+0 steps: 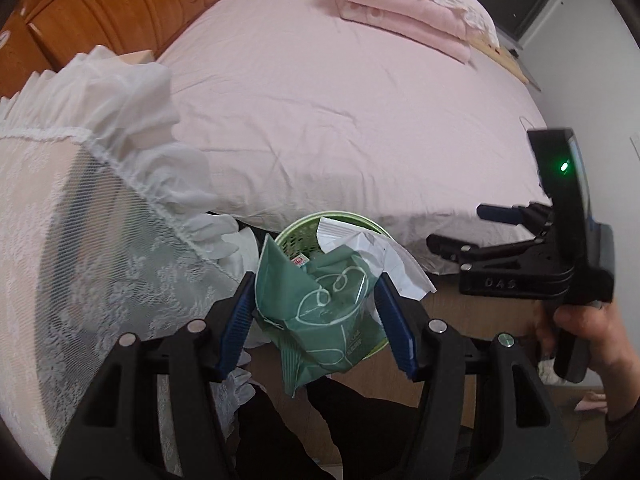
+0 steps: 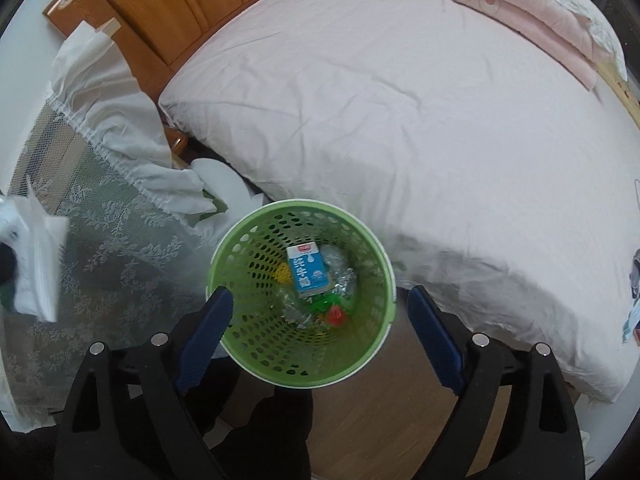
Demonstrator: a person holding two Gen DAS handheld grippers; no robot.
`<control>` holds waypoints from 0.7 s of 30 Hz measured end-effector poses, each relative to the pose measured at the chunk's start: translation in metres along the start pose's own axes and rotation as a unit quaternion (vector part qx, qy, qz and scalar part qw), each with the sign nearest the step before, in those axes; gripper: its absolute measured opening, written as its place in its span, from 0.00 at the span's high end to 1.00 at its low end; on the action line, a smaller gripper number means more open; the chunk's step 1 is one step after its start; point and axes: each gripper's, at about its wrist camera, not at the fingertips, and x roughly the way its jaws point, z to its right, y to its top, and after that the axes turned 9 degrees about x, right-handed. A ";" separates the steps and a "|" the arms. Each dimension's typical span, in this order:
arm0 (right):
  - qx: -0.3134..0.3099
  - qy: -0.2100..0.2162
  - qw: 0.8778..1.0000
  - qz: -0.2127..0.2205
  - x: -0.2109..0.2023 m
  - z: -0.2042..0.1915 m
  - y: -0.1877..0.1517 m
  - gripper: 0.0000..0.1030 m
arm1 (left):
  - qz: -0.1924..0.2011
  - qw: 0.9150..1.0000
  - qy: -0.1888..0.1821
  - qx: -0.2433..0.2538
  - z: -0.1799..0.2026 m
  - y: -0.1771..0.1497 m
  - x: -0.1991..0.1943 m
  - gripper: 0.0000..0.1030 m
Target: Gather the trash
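My left gripper is shut on a crumpled green and white snack bag and holds it above the green perforated waste basket, which stands on the floor beside the bed. My right gripper is open and empty, its blue fingers on either side of the basket seen from above. Inside the basket lie a blue milk carton, crumpled foil and small red and green scraps. The right gripper also shows in the left wrist view, to the right of the basket. The bag shows at the left edge of the right wrist view.
A bed with a pink sheet fills the far side, with folded pink blankets on it. A wooden headboard stands at the back left. A white lace cover drapes a piece of furniture on the left. Wooden floor lies below.
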 end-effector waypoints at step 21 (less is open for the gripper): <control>-0.072 0.057 0.991 0.101 -0.102 -0.052 0.038 0.06 | 0.130 0.976 0.158 -0.081 -0.047 0.002 -0.147 0.10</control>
